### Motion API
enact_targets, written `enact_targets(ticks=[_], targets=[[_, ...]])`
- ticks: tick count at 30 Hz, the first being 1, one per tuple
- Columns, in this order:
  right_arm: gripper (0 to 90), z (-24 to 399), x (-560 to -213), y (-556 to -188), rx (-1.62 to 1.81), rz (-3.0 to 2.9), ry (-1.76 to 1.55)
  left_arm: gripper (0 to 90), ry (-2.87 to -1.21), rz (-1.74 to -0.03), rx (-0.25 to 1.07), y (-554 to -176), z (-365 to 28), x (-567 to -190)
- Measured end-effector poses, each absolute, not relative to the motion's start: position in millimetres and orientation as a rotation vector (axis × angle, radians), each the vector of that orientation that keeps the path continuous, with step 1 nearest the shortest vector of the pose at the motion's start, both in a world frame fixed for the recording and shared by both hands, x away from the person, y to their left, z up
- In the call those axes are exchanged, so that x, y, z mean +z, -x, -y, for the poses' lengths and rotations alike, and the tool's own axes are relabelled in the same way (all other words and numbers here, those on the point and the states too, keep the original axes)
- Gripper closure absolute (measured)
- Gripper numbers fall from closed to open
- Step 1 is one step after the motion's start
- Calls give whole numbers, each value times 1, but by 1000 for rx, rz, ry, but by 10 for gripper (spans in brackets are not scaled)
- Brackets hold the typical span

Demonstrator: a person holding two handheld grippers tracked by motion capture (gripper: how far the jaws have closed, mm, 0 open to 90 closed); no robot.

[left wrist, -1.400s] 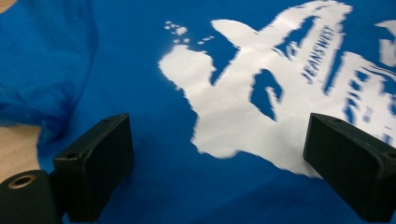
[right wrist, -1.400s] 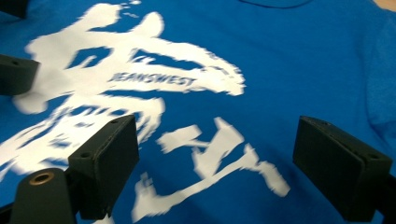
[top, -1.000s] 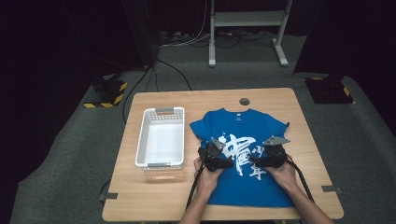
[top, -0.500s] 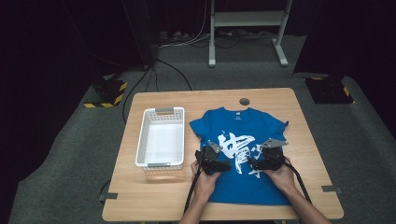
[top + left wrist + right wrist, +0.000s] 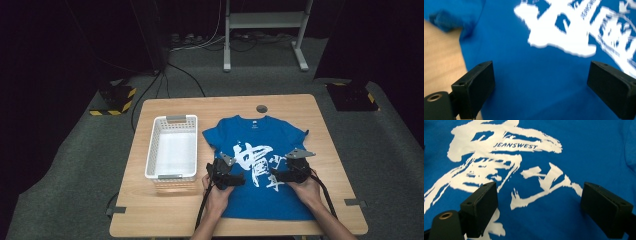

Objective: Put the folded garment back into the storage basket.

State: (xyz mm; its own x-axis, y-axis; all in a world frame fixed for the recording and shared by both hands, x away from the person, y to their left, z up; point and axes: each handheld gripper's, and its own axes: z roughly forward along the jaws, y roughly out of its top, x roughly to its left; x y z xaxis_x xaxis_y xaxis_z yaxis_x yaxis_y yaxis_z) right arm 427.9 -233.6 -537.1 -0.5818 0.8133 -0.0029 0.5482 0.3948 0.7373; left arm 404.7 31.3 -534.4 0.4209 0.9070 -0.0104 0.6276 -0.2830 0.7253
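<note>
High view: blue t-shirt (image 5: 260, 165) flat on right half of tabletop (image 5: 150, 220), hem at near edge; white basket (image 5: 172, 147) beside it, left. My left gripper (image 5: 235, 181) and right gripper (image 5: 280, 175) over print.
Left gripper view: jaws wide apart, holding nothing, shirt below.
Right gripper view: same, jaws wide, nothing held, white print (image 5: 499, 150) underneath.

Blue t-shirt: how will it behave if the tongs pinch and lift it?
The blue t-shirt lies flat and thin on the table, so it will probably drape and sag. It looks light; a push would likely wrinkle it. Both tongs, left and right, are open above the fabric.
</note>
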Motion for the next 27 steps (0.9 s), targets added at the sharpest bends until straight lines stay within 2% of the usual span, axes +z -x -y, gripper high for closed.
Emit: enact_targets(ticks=[9,20,27], targets=[[142,223,-539,-442,982,-2286,-1191,75,-2045,-1326,534,-426,-25,-538],[118,225,-539,-438,988,-2334,-1149,70,-2053,-1292,532,-411,-30,-539],[95,222,-534,-453,1010,-2318,-1186,61,-2016,-1298,532,-423,-26,-535]])
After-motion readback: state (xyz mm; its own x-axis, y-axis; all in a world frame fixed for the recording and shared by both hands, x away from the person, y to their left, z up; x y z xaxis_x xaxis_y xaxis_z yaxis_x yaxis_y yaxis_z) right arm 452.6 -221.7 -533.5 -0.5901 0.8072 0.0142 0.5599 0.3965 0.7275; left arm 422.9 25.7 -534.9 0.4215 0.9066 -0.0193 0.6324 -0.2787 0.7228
